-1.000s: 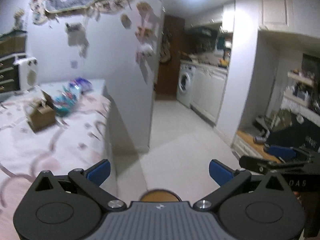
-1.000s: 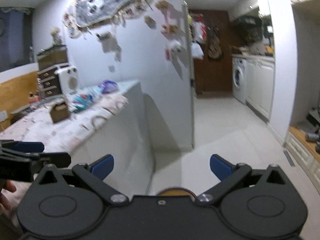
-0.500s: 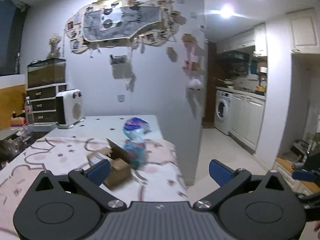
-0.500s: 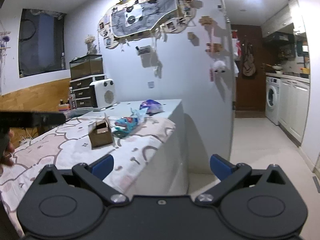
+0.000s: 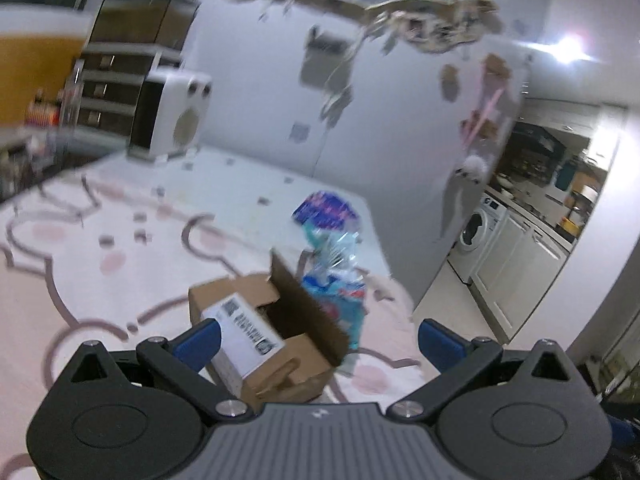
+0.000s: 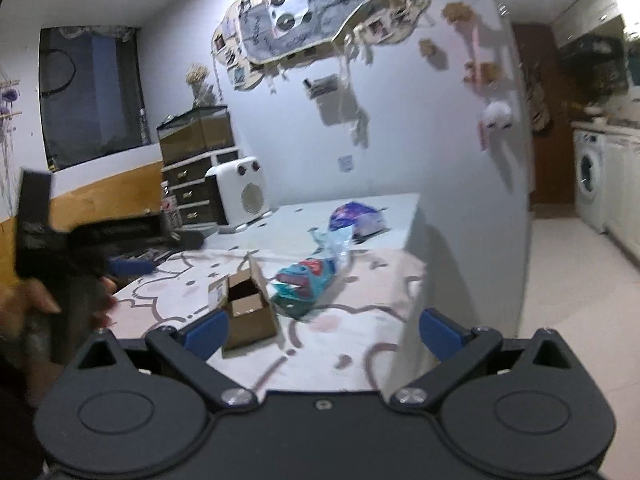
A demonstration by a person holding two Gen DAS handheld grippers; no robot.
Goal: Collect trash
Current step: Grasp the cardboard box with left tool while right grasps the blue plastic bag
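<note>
An open cardboard box (image 5: 272,332) with a white label lies on the table's pink-patterned cloth (image 5: 100,280), close in front of my left gripper (image 5: 319,340), which is open and empty. Beside the box is a crumpled teal plastic wrapper (image 5: 340,284), and behind that a purple packet (image 5: 326,210). My right gripper (image 6: 323,330) hangs further back off the table's corner, its jaws wide and closing with nothing between them. From there the box (image 6: 248,308), wrapper (image 6: 308,280) and packet (image 6: 358,216) lie ahead. The left gripper (image 6: 120,266) shows blurred at the left, held by a hand (image 6: 32,300).
A white heater (image 6: 244,196) stands at the table's far end, with a dark drawer chest (image 6: 192,196) behind it. A decorated wall (image 6: 420,140) runs along the table's far side. Pale floor (image 6: 580,280) leads right to a washing machine (image 6: 588,184).
Both views have swung from the hallway floor round to the table. The box and wrappers have come much closer, and the box now sits right before my left fingers.
</note>
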